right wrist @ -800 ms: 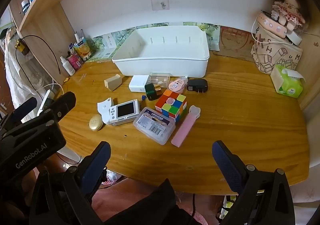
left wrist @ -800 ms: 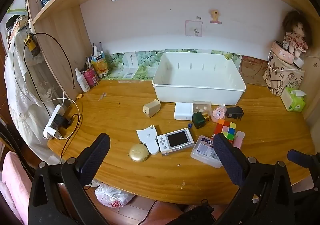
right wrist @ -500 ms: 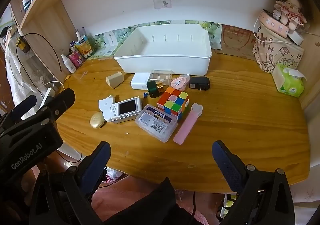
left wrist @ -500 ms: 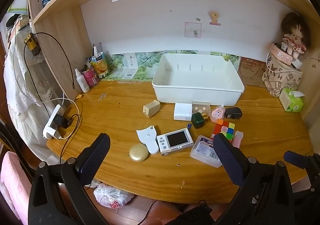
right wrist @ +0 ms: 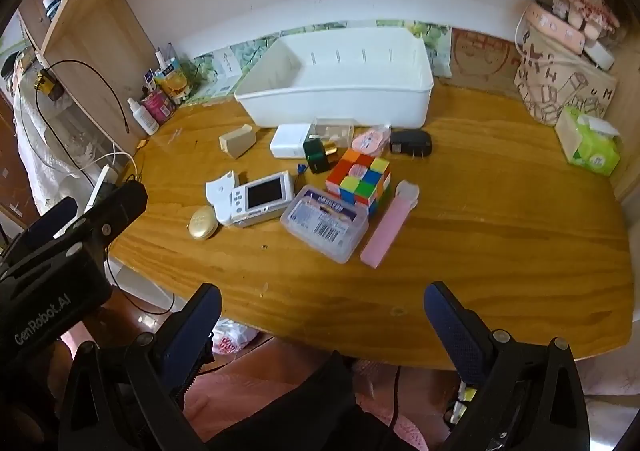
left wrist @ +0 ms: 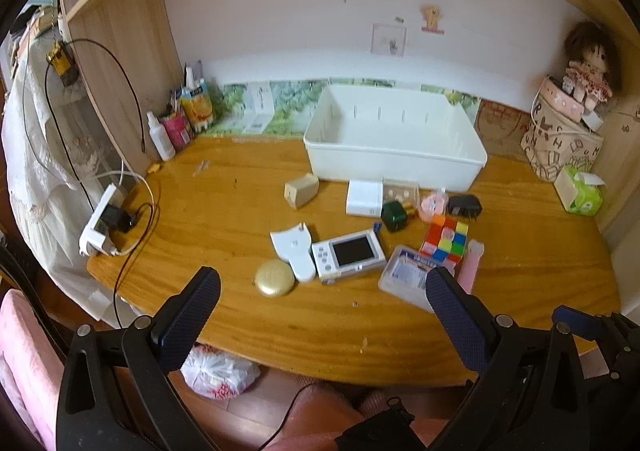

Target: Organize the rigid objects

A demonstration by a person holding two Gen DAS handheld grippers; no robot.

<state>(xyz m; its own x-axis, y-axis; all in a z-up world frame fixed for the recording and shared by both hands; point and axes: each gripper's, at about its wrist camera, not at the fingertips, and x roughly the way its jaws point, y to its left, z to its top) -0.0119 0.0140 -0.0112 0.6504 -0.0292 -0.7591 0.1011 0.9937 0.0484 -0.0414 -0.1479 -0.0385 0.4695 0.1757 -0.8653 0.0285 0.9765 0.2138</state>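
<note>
White bin (left wrist: 394,155) sits empty at the desk's (left wrist: 224,211) back edge, near the middle. Small items cluster just in front of it: white handheld console (right wrist: 262,199), colour cube (right wrist: 360,179), clear plastic case (right wrist: 324,223) touching the cube, pink strip (right wrist: 390,223) to its right, gold compact (right wrist: 203,223), black plug (right wrist: 412,143). None is in the bin. Left gripper (left wrist: 320,315) and right gripper (right wrist: 322,325) hang over the desk's front edge, jaws spread wide, nothing between them.
</note>
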